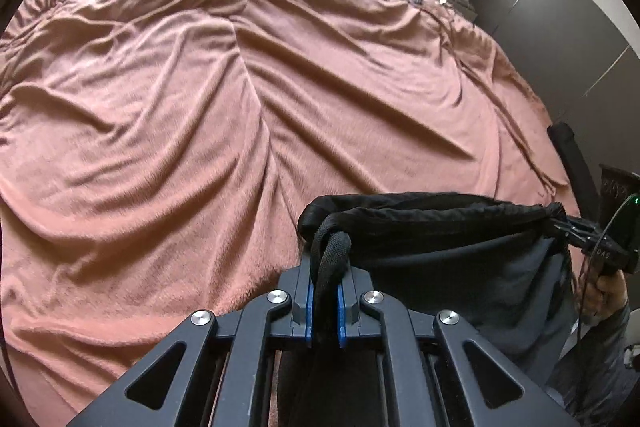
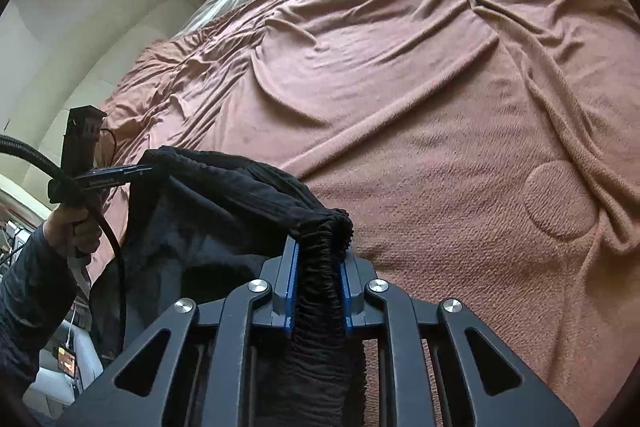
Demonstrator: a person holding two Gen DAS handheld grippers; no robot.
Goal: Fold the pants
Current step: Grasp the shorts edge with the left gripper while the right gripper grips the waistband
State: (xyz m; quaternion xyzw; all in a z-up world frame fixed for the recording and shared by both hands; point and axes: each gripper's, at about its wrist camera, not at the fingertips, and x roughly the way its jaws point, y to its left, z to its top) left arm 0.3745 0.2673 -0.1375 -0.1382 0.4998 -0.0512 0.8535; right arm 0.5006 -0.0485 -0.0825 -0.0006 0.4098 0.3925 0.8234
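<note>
From the left wrist view, the left gripper (image 1: 324, 301) is clenched on the black pants (image 1: 460, 251): the drawstring (image 1: 330, 255) and one end of the gathered waistband run down between its blue pads (image 1: 308, 311), which press on the cloth from both sides. From there the waistband stretches to the right, held up off the pink blanket (image 1: 180, 107) that covers the bed, and its far end sits in the right gripper (image 1: 568, 225), which a hand (image 1: 610, 291) in a dark sleeve holds near the right edge. White letters on that gripper's side are too small and skewed to read. Small dark items lie on the blanket far off, near the top right. In the right wrist view, the right gripper (image 2: 318, 291) is closed tight on the waistband (image 2: 320, 267), whose ribbed elastic bunches between the blue pads (image 2: 291, 291) and hangs down behind them. The pants (image 2: 208, 211) spread away to the left, up to the left gripper (image 2: 140, 171), whose tips pinch the other end; a hand (image 2: 74, 227) grips its handle beside a black cable (image 2: 40, 155). Pale writing along that gripper's finger cannot be made out. The blanket (image 2: 440, 107) lies rumpled beyond.
</note>
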